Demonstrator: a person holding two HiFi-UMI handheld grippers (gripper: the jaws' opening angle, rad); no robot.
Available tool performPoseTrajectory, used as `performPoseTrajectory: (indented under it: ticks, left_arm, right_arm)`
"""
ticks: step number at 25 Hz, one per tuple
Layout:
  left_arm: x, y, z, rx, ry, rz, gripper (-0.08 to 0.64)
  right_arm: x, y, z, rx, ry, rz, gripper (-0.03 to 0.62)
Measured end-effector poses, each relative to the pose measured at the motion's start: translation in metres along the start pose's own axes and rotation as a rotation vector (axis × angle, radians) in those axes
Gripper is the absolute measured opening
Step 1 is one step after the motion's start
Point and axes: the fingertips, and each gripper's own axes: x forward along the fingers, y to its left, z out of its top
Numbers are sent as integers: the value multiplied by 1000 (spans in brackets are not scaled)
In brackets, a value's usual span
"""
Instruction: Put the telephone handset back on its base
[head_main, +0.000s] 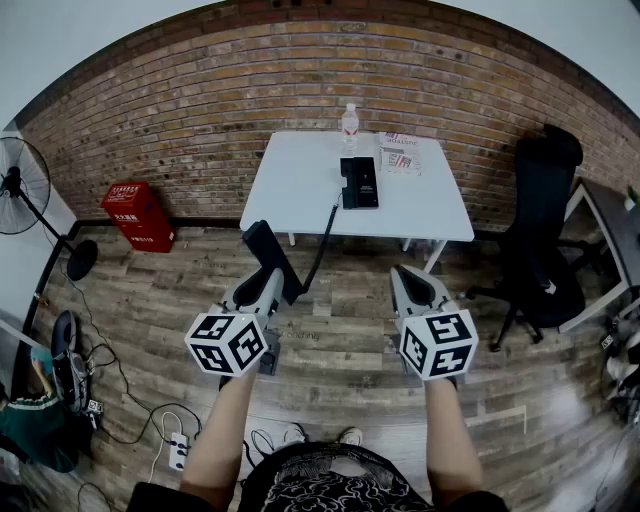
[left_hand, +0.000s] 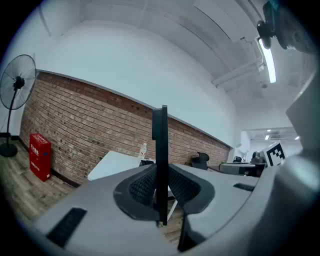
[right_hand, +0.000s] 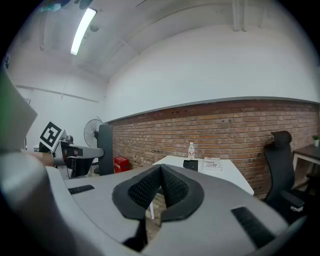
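The black telephone base (head_main: 359, 182) lies on the white table (head_main: 290, 185) ahead of me, near its far middle. A dark cord (head_main: 324, 238) runs from it down to the black handset (head_main: 268, 256), which is held off the table over the wooden floor. My left gripper (head_main: 272, 284) is shut on the handset, which shows edge-on as a thin black upright bar (left_hand: 160, 145) between the pads. My right gripper (head_main: 410, 282) hangs level with it to the right, shut with nothing in it (right_hand: 160, 186). In the right gripper view the base (right_hand: 190, 163) sits far off on the table.
A water bottle (head_main: 349, 122) and a printed booklet (head_main: 401, 153) stand behind the base. A black office chair (head_main: 540, 240) is right of the table; a red box (head_main: 137, 214) and a fan (head_main: 20, 185) are left. Cables and a power strip (head_main: 175, 450) lie by my feet.
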Motion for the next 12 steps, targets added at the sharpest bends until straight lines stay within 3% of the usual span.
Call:
performPoseTrajectory:
  ticks: [12]
  left_arm:
    - [17, -40, -12, 11, 1, 15, 72]
  right_arm:
    - [-14, -26, -6, 8, -9, 53, 2]
